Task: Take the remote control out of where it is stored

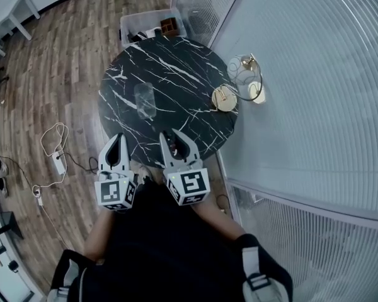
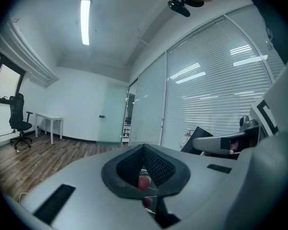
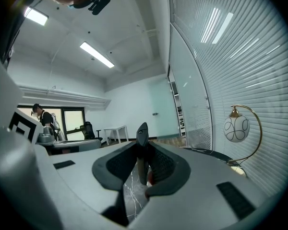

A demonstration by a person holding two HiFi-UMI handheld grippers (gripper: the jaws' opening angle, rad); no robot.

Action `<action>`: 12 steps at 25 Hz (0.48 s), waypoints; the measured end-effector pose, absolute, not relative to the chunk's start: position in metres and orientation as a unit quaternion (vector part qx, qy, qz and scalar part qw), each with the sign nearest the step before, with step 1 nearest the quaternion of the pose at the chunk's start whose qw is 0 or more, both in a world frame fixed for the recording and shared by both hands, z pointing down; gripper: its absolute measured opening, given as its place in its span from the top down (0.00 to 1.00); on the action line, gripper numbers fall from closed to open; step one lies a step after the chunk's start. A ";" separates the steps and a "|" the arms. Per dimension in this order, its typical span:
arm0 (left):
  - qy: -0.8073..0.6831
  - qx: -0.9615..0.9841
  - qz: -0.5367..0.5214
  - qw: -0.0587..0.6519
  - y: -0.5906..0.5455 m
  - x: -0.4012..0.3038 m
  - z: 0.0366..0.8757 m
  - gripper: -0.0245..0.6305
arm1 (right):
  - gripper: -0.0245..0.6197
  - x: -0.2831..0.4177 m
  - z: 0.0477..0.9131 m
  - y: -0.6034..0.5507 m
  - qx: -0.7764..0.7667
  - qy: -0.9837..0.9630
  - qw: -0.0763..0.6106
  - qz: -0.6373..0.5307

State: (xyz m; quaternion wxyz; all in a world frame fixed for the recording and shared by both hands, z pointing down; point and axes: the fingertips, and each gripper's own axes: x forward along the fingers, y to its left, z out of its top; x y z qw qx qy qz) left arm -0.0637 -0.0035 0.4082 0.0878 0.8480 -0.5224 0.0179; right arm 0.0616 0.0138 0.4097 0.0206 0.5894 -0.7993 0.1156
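On the table (image 1: 176, 61), a lamp (image 1: 241, 73) stands at the right edge and a bag (image 1: 144, 99) lies in the middle. A box (image 1: 152, 25) sits behind the table. The remote control (image 1: 174, 138) is over its near edge.

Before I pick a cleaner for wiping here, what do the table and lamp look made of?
Table: black stone, probably marble or a marble-look slab, polished; white veins, soft reflections. Lamp: shiny brass-coloured metal base and arm; the globe looks like glass with dark lines, possibly plastic.
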 end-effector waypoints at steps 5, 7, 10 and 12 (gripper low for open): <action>-0.521 0.849 0.021 0.089 -0.001 -0.061 0.410 0.95 | 0.85 0.062 0.409 0.016 0.585 -0.803 0.021 0.117; -0.522 0.848 0.021 0.088 -0.001 -0.060 0.410 0.95 | 0.85 0.061 0.410 0.015 0.583 -0.804 0.020 0.118; -0.523 0.848 0.023 0.088 -0.002 -0.062 0.411 0.95 | 0.85 0.059 0.410 0.014 0.579 -0.807 0.017 0.116; -0.523 0.847 0.024 0.089 -0.001 -0.062 0.411 0.95 | 0.85 0.057 0.408 0.015 0.578 -0.807 0.017 0.117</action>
